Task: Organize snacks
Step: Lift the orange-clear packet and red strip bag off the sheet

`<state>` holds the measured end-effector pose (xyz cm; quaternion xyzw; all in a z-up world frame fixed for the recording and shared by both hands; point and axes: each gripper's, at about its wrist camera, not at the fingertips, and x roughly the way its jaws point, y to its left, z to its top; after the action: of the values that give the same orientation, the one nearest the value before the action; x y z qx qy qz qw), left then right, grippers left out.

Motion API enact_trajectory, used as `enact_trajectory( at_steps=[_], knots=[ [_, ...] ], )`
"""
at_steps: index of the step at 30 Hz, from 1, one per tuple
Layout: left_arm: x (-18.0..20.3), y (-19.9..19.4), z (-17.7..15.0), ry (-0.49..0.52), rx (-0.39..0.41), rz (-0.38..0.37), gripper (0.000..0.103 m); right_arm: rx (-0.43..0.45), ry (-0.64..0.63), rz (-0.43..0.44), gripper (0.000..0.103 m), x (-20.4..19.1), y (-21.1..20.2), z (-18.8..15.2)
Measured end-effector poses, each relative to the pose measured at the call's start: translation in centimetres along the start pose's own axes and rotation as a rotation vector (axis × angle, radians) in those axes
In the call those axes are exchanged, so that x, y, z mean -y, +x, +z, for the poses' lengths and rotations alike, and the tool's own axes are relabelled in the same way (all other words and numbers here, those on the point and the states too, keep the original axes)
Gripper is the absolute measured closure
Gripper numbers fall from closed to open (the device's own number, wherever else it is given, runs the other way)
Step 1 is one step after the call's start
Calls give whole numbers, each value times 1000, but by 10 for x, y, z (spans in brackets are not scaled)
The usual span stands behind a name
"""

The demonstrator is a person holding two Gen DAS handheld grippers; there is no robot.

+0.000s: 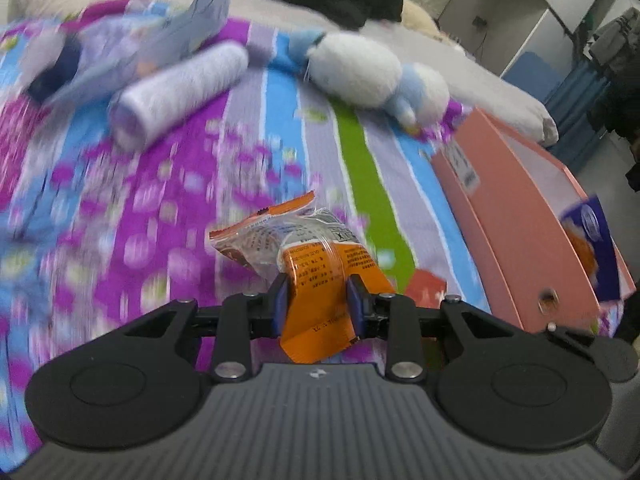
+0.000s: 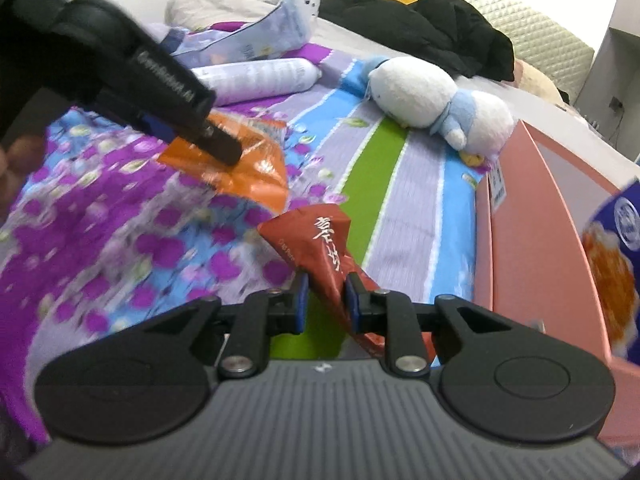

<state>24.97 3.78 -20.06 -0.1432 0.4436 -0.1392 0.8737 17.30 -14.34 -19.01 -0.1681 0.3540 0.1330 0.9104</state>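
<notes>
**Two Snack Packets Held Over the Bed**

Our left claw (image 1: 316, 300) pinched a crinkled orange-and-clear plastic snack packet (image 1: 308, 256) between its blue pads, above the bedsheet (image 1: 200, 184) of purple flowers and blue, lilac and green stripes. The packet's small black print was too fine for us to read. Our right claw (image 2: 325, 300) was clamped on a dark red foil snack packet (image 2: 320, 248) bearing white Chinese characters. In the right wrist view, the left claw's black arm carried white lettering, blurred beyond reading. To the right stood a pink rectangular box (image 2: 532, 240) with a small white label on its end, and inside it a dark blue packet (image 2: 616, 264) with a round white-and-blue logo. Farther off lay a white-and-blue plush toy (image 2: 432, 100) and a white cylindrical roll (image 2: 260, 80).
</notes>
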Motion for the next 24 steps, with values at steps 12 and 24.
enact_trajectory(
  at_steps=[12,24],
  knots=[
    [-5,-47,-72,-36,-97,50,67,-24,45,38,79,-12,-47,-40],
    [-1,-44,-73,-94,-138,154,13,-2,91,121,51,-5,-44,-49]
  ],
)
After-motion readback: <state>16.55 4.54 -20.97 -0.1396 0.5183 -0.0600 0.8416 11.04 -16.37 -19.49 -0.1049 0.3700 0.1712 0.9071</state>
